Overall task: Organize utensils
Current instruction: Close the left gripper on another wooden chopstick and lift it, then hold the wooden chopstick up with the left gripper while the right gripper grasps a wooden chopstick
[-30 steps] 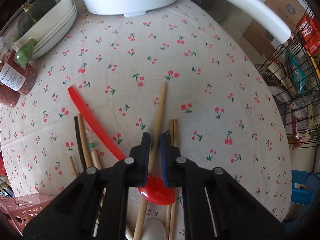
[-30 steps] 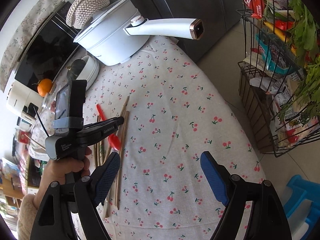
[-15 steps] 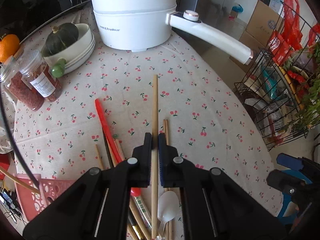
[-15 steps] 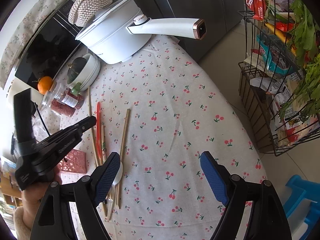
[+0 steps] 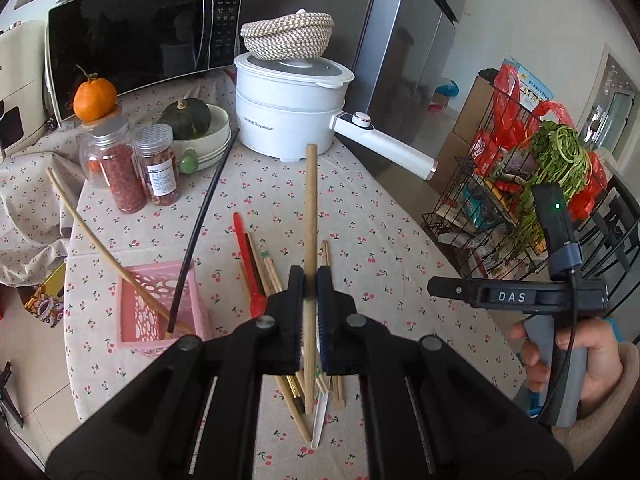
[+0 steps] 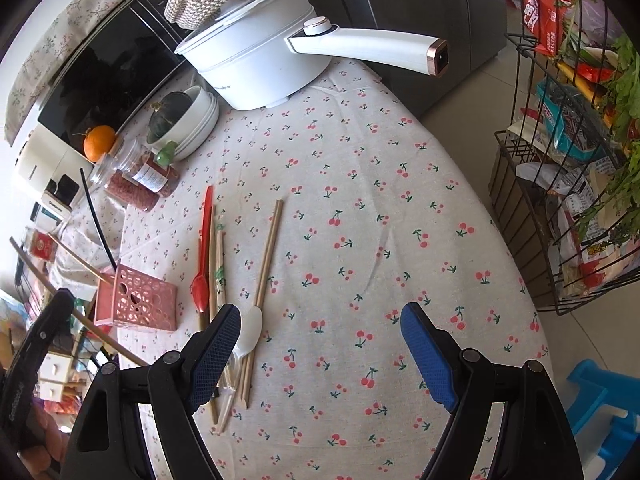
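My left gripper is shut on a long wooden chopstick, which hangs above the cherry-print tablecloth. Below it lie several more chopsticks, a red spoon and a white spoon. A pink basket at the left holds a black chopstick and a thin bamboo stick. My right gripper stands open over bare cloth, beside a white spoon, a chopstick pair, the red spoon and the pink basket.
A white pot with a long handle stands at the back, beside a bowl holding a squash and two jars. A wire rack of groceries and a blue stool are off the table's right edge.
My left gripper has risen and drawn back with the chopstick, lifting it off the table; the basket and microwave came into its view. The right gripper has stayed open, barely shifting.
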